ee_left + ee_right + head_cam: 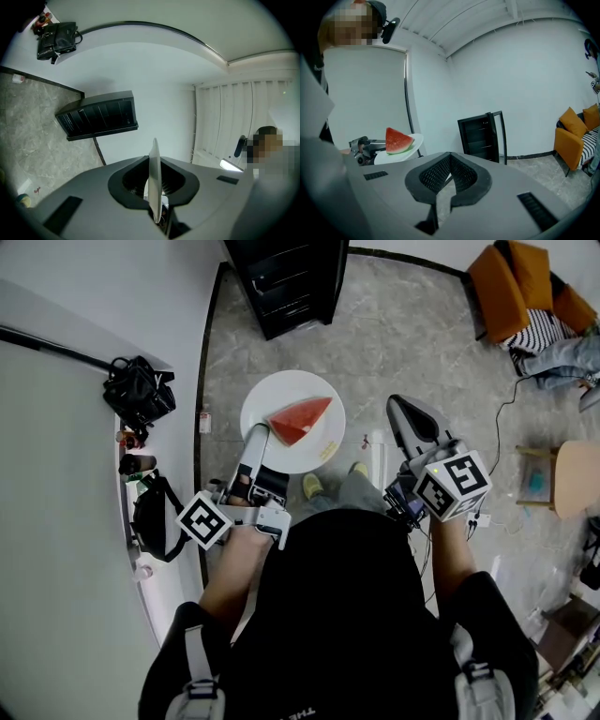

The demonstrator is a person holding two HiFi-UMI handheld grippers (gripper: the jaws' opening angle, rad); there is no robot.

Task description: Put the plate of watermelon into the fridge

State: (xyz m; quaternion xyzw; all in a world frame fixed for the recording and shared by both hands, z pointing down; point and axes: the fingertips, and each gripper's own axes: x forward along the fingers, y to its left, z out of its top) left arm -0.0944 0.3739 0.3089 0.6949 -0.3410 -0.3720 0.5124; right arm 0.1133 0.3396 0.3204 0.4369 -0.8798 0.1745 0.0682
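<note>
Plate [281,390] of watermelon [300,418] in mid-air, just short of the black cabinet [286,282]
Left tongs [256,435] clamp its rim farthest from the cabinet, probably the fridge, dead ahead; right tongs [412,418] closed and empty alongside.

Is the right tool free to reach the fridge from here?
Probably yes: the right tool is empty, and only bare floor lies between it and the fridge, though that is some way off.
</note>
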